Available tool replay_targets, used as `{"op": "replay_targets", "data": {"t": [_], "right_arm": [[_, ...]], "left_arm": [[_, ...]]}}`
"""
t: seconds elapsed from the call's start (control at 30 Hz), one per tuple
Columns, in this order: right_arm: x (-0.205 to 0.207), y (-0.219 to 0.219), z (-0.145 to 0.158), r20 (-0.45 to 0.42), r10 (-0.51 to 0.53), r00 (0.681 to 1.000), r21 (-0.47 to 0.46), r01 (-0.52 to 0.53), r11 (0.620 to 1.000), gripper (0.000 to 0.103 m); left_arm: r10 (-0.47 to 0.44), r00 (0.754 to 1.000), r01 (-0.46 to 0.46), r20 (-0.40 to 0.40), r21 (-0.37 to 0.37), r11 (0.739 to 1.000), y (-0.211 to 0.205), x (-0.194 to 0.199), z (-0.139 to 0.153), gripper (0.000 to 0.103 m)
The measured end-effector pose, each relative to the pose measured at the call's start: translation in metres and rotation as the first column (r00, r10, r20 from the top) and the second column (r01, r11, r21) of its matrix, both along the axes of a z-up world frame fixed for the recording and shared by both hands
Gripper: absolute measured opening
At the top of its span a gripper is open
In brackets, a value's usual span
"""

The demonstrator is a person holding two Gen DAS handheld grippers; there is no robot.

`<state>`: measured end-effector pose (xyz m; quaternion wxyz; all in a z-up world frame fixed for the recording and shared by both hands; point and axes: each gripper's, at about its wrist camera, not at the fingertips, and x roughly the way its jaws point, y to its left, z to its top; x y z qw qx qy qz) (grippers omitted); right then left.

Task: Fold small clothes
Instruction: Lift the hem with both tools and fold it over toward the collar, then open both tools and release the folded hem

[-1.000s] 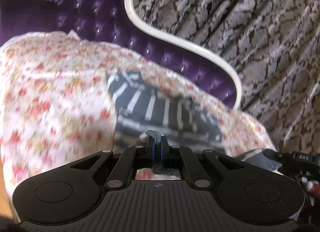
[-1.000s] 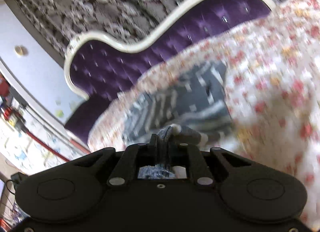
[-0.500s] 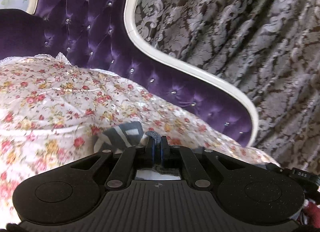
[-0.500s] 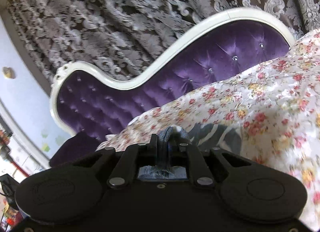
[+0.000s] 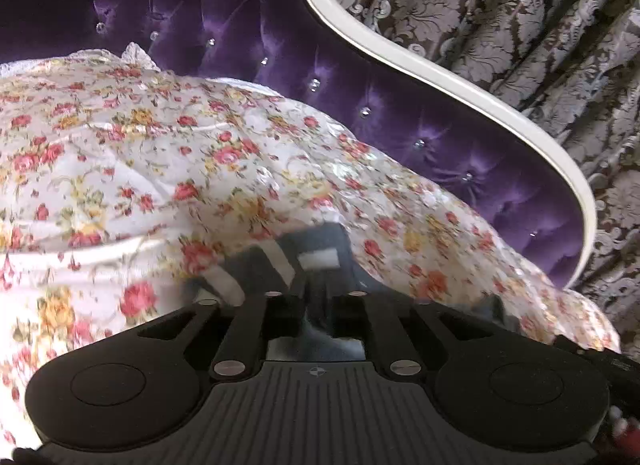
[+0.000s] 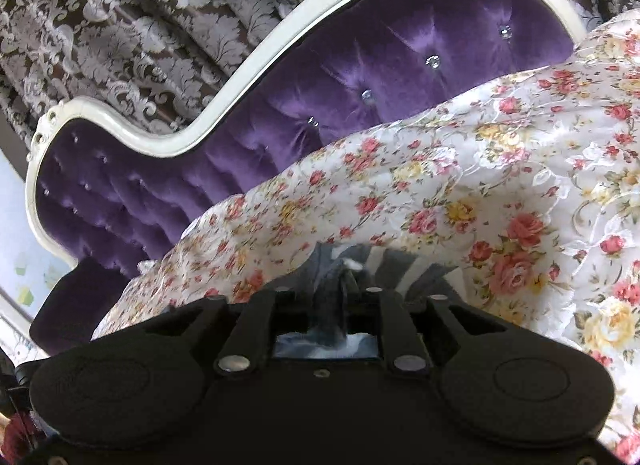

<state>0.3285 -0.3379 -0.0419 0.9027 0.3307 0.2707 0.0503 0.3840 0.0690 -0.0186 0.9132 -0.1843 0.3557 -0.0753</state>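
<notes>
The left claw [image 5: 318, 297] sits low over a bed covered by a flowered bedspread [image 5: 160, 169]; its jaws have just been opening a little, and a fold of the striped garment [image 5: 316, 249], dark grey with white bars, lies between them, though blur hides whether the pads press on it; I cannot tell if it is pinched or freed. The right claw [image 6: 344, 289] has also just been opening, more widely; grey cloth of the same striped garment [image 6: 400, 265] sits between its jaws, seemingly slack rather than pinched. In both views the garment lies just ahead of and under the claw tips, flat on the bedspread; beyond it rises a purple buttoned headboard [image 5: 360, 77] with a white frame, and a patterned curtain [image 5: 520, 5] behind that. Both claws point down at the cloth, side by side, probably because a folded edge is being laid on the bed and let go; the soft fabric may cling to the pads.
</notes>
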Motion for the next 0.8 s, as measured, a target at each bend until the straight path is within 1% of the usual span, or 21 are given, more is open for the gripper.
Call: {"op": "replay_targets", "data": {"t": [0.03, 0.07, 0.17, 0.23, 0.33, 0.37, 0.47, 0.6, 0.63, 0.7, 0.8], "right_arm": [[-0.002, -0.002, 0.001, 0.011, -0.017, 1.0, -0.001, 0.017, 1.0, 0.052], [-0.004, -0.003, 0.004, 0.024, -0.026, 0.999, -0.006, 0.027, 1.0, 0.057], [-0.011, -0.003, 0.016, 0.06, -0.032, 0.998, -0.05, 0.035, 0.998, 0.057], [-0.015, -0.001, 0.025, 0.079, -0.025, 0.997, -0.083, 0.032, 0.996, 0.058], [-0.018, 0.008, 0.034, 0.092, 0.01, 0.996, -0.137, 0.003, 0.991, 0.066], [-0.019, 0.013, 0.037, 0.091, 0.025, 0.996, -0.158, -0.01, 0.987, 0.069], [-0.021, 0.031, 0.044, 0.091, 0.072, 0.993, -0.232, -0.049, 0.971, 0.072], [-0.03, 0.053, 0.048, 0.084, 0.125, 0.989, -0.315, -0.093, 0.945, 0.082], [-0.033, 0.058, 0.048, 0.079, 0.136, 0.988, -0.33, -0.103, 0.938, 0.084], [-0.037, 0.067, 0.047, 0.067, 0.161, 0.985, -0.358, -0.126, 0.925, 0.092], [-0.043, 0.077, 0.043, 0.068, 0.189, 0.98, -0.397, -0.147, 0.906, 0.099]], "left_arm": [[0.012, 1.0, -0.012, 0.009, 0.011, 1.0, 0.001, 0.002, 0.002, 0.027], [0.025, 0.999, -0.026, 0.02, 0.019, 0.999, 0.002, 0.003, 0.005, 0.03], [0.047, 0.998, -0.049, 0.047, 0.038, 0.998, 0.006, 0.002, 0.017, 0.03], [0.044, 0.996, -0.049, 0.072, 0.064, 0.997, 0.005, -0.006, 0.027, 0.032], [-0.002, 0.994, -0.012, 0.106, 0.135, 0.991, -0.007, -0.025, 0.036, 0.044], [-0.025, 0.993, 0.006, 0.112, 0.165, 0.986, -0.012, -0.033, 0.038, 0.046], [-0.085, 0.991, 0.059, 0.105, 0.224, 0.973, -0.031, -0.049, 0.037, 0.05], [-0.15, 0.985, 0.121, 0.09, 0.27, 0.955, -0.055, -0.065, 0.032, 0.055], [-0.163, 0.983, 0.132, 0.087, 0.282, 0.95, -0.061, -0.068, 0.03, 0.058], [-0.176, 0.981, 0.145, 0.08, 0.301, 0.942, -0.071, -0.069, 0.025, 0.06], [-0.176, 0.983, 0.149, 0.06, 0.311, 0.939, -0.08, -0.069, 0.017, 0.063]]}}
